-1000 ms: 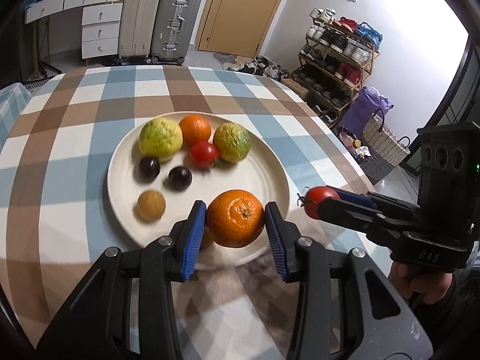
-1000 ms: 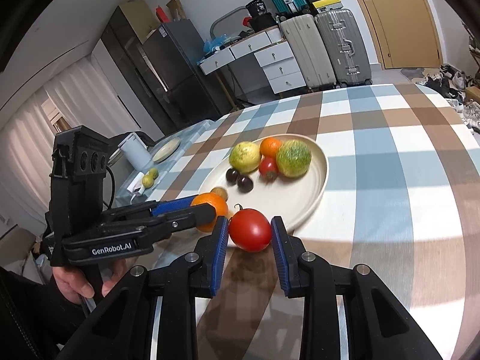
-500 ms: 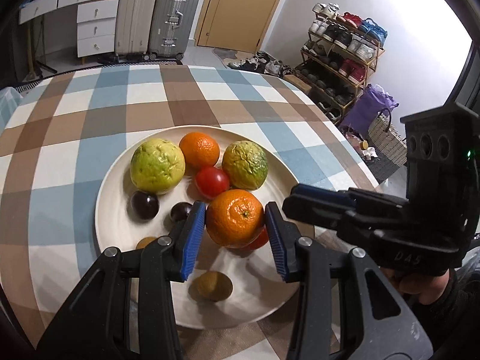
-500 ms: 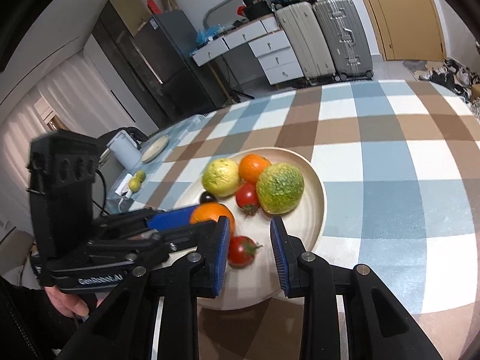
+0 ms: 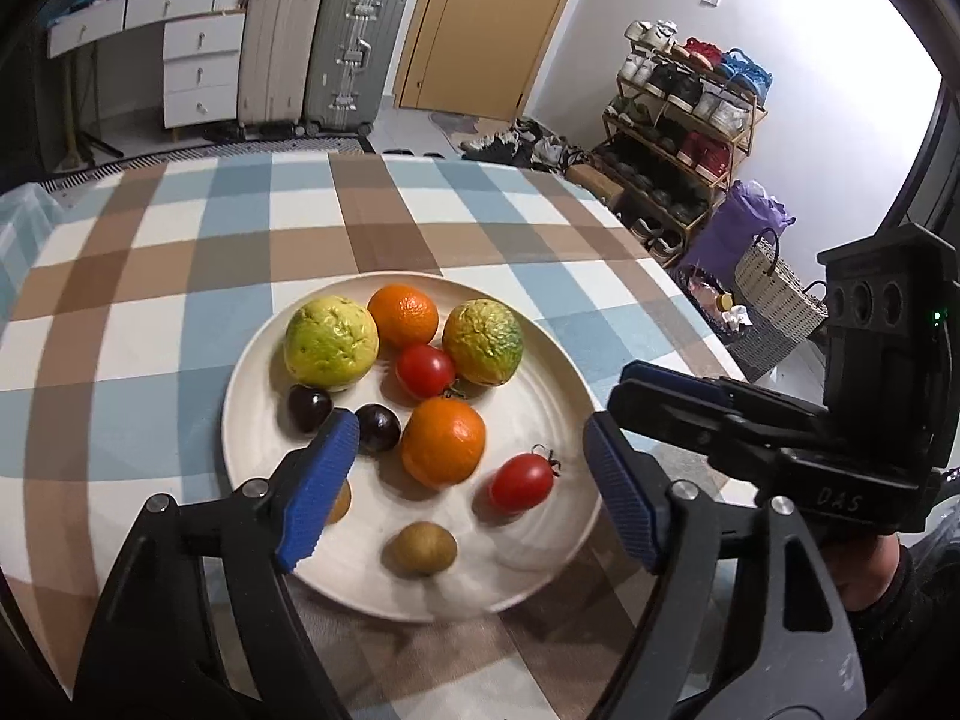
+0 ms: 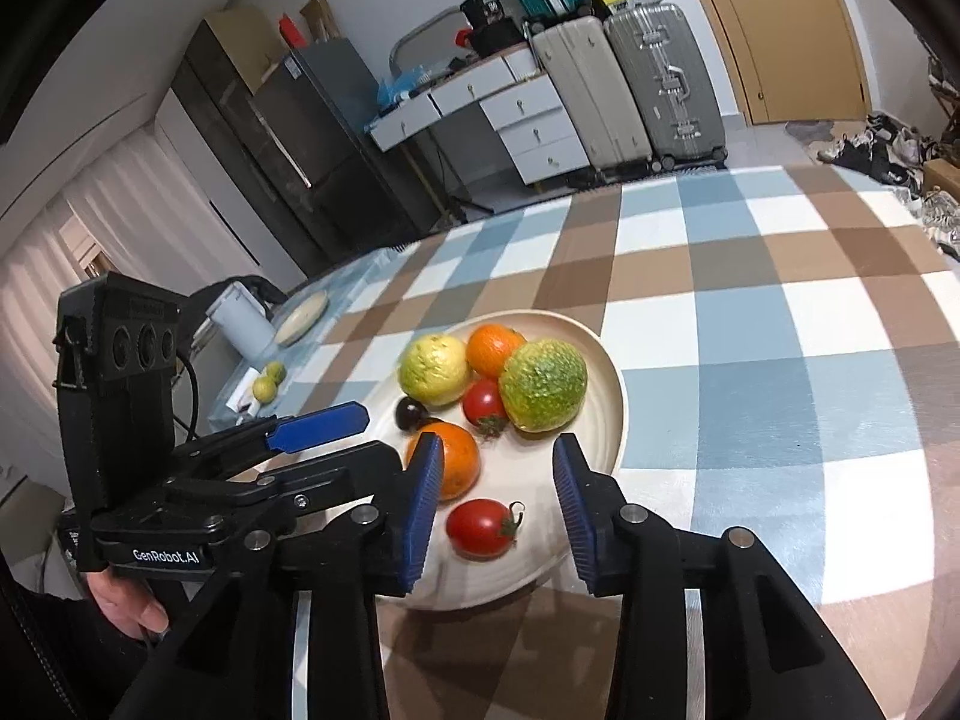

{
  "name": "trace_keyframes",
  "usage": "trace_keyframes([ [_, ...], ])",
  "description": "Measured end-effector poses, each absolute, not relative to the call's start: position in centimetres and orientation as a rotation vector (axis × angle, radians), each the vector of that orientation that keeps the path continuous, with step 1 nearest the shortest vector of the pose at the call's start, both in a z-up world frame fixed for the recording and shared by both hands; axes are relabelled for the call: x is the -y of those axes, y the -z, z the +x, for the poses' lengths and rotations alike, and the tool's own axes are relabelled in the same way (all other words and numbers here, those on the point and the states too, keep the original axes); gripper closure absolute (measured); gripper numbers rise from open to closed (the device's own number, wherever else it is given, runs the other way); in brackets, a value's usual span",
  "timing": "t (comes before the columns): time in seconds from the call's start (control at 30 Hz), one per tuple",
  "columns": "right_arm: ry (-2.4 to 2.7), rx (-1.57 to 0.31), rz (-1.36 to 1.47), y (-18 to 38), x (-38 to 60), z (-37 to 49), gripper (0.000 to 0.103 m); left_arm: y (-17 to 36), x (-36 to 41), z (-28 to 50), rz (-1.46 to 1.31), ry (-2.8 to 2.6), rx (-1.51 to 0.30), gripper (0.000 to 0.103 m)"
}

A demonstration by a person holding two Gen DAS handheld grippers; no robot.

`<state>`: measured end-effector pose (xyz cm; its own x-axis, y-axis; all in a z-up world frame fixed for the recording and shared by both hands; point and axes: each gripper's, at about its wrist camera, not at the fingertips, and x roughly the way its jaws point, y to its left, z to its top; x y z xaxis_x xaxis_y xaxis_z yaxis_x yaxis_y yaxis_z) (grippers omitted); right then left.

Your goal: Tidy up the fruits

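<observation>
The left gripper (image 5: 468, 492) hangs over the near half of the cream plate (image 5: 564, 360) with its blue pads spread wide; its jaws have just been opening, and the orange (image 5: 443, 443) between them lies free on the plate, touched by neither pad. The right gripper (image 6: 498, 510) has also just been parting its jaws, which now stand a little way apart, and the red tomato (image 6: 480, 528) lies loose on the plate between and just ahead of them, clear of both pads.

Just beside the released orange, toward the left pad, sits a dark plum (image 5: 377, 428), with a second plum (image 5: 309, 409) near it. A small brown round fruit (image 5: 420, 547) lies at the near edge of the plate, and another is half hidden behind the left pad. Behind the orange, a second tomato (image 5: 425, 369) sits among three larger fruits at the far side: a yellow-green bumpy citrus (image 5: 330, 342), a smaller orange (image 5: 403, 315) and a green-and-yellow bumpy citrus (image 5: 482, 341).

The plate rests on a table covered by a blue, brown and white checked cloth (image 5: 180, 276). A hand (image 6: 129, 600) grips the left gripper's handle. Past the table stand two suitcases (image 5: 318, 48), a white drawer unit (image 5: 198, 72), a wooden door (image 5: 480, 24) and a shoe rack (image 5: 684, 120).
</observation>
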<state>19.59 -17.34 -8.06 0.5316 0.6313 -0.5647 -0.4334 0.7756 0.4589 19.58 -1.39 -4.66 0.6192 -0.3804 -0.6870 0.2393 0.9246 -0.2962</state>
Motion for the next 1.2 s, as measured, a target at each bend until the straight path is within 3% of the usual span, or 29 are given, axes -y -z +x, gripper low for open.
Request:
trace_keyframes([
  [0.5,-0.613,-0.629,0.279,2.7,18.7,12.1,0.049,-1.2,0.9,10.7,-0.135,0.256,-0.703,0.019],
  [0.6,-0.614,-0.589,0.282,1.7,19.0,10.6,0.041,-2.0,0.7,9.3,-0.132,0.23,-0.674,0.015],
  [0.73,-0.615,-0.519,0.271,0.4,19.1,8.4,0.035,-3.4,0.3,7.0,-0.127,0.179,-0.614,0.002],
  [0.93,-0.609,-0.421,0.263,-1.4,19.4,5.6,0.018,-5.5,-0.2,4.1,-0.111,0.143,-0.528,0.001],
  [1.2,-0.594,-0.32,0.247,-2.9,19.6,2.6,0.006,-7.4,-0.8,0.7,-0.098,0.094,-0.455,0.001],
])
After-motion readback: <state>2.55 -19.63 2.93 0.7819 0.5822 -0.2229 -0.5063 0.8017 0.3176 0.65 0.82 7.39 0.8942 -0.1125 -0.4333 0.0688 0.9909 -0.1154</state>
